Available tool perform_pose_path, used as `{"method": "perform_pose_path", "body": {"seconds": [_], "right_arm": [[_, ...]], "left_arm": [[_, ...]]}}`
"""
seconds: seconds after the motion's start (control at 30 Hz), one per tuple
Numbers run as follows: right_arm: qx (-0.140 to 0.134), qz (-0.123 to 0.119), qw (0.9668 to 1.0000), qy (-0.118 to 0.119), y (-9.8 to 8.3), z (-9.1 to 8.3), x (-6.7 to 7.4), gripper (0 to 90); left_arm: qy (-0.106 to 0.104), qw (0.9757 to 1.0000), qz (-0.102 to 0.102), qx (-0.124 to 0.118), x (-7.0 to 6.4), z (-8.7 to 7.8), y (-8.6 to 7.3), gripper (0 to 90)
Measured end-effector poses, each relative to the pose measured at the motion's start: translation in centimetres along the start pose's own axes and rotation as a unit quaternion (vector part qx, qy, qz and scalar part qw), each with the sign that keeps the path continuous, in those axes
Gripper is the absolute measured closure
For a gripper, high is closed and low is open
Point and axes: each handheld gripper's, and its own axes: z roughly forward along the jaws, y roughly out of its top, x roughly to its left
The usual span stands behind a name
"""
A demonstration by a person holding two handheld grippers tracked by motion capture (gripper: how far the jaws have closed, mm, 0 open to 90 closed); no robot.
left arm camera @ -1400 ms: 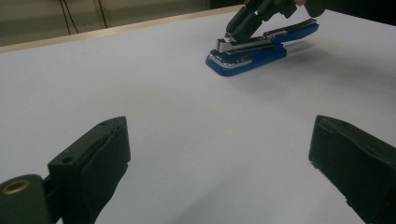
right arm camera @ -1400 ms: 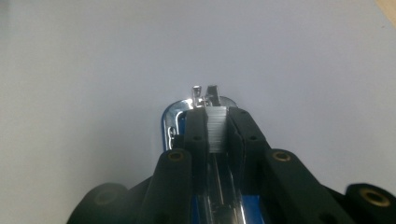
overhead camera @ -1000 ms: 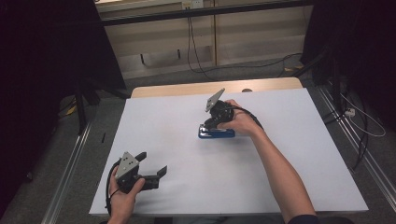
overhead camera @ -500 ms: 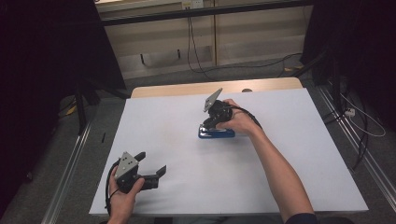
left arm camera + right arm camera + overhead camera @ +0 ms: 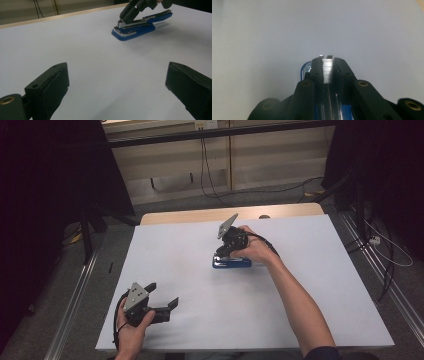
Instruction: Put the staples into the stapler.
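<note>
The right gripper is tilted down onto a blue plastic stapler with a silver metal top channel, which lies flat on the white sheet covering the table, directly beneath that gripper's jaws and near the middle of the sheet. In the right gripper view the two black jaws stand nearly together with a block of silver metal staples pressed between their pads, just above the stapler's open channel, so this gripper is closed down narrow on the staple strip. From the left gripper view the same jaws are seen as a dark pair slanting down to the front end of the stapler, whose upper arm is lifted a little off the blue base; the right gripper meets the silver part there. The left gripper rests low on the sheet at the near left corner, well apart from the stapler and off to the left of the right gripper. Its jaws are spread wide, with bare white sheet between them and nothing in their hold. A black cable loops from the left gripper round the person's left hand.
</note>
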Motion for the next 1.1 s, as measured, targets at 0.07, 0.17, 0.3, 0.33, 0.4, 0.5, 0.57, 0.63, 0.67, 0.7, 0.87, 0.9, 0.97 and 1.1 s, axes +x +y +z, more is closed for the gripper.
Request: {"method": "perform_pose_path", "body": {"seconds": [0.07, 0.17, 0.3, 0.33, 0.4, 0.5, 0.57, 0.63, 0.67, 0.7, 0.87, 0.9, 0.97, 1.1], "right_arm": [[0.0, -0.003, 1.0, -0.001, 0.1, 0.1, 0.0, 78.7], [-0.002, 0.003, 1.0, 0.002, 0.0, 0.1, -0.1, 78.5], [-0.006, 0.002, 1.0, 0.001, 0.1, 0.1, -0.1, 77.8], [-0.006, 0.003, 1.0, 0.0, 0.1, 0.1, -0.1, 77.5], [-0.006, 0.003, 1.0, 0.0, 0.0, 0.1, -0.1, 76.8], [-0.008, 0.008, 0.9999, -0.004, 0.0, 0.1, -0.2, 74.9], [-0.007, 0.011, 0.9999, -0.006, 0.0, 0.1, -0.1, 74.8], [-0.008, 0.012, 0.9999, -0.005, 0.0, 0.0, -0.1, 72.9], [-0.008, 0.013, 0.9999, -0.008, 0.0, 0.0, -0.1, 71.2], [-0.01, 0.013, 0.9998, -0.011, 0.0, -0.1, -0.1, 70.0], [-0.021, 0.042, 0.9986, -0.025, -0.3, -0.7, -0.1, 59.1], [-0.022, 0.047, 0.9983, -0.027, -0.4, -0.7, -0.1, 56.2], [-0.031, 0.064, 0.9972, -0.021, -0.6, -0.9, 0.1, 56.6], [-0.062, 0.09, 0.9933, -0.039, -1.2, -1.3, 0.4, 42.5]], "left_arm": [[0.005, 1.0, 0.001, 0.002, 0.0, 0.0, 0.0, 4.9], [0.006, 1.0, -0.002, 0.003, 0.1, 0.0, 0.0, 4.5], [0.007, 1.0, -0.001, 0.002, 0.1, 0.0, 0.0, 4.5], [0.006, 1.0, -0.001, 0.002, 0.1, 0.0, 0.0, 4.5], [0.004, 1.0, 0.0, 0.001, 0.1, 0.0, 0.0, 4.5], [0.004, 1.0, -0.002, 0.0, 0.1, -0.1, 0.0, 4.5], [0.004, 1.0, -0.002, 0.0, 0.1, -0.1, 0.0, 4.5], [0.004, 1.0, -0.002, -0.001, 0.1, -0.1, 0.0, 4.5], [0.004, 1.0, -0.002, -0.001, 0.1, -0.1, 0.0, 4.5], [0.004, 1.0, -0.002, -0.001, 0.1, -0.1, 0.0, 4.5], [0.005, 1.0, -0.003, -0.002, 0.1, -0.1, 0.0, 4.5], [0.005, 1.0, -0.002, -0.003, 0.1, -0.1, 0.0, 4.5], [0.004, 1.0, -0.002, -0.005, 0.1, -0.1, 0.0, 4.5], [0.002, 1.0, 0.0, -0.003, 0.0, 0.0, 0.0, 4.5]]}}
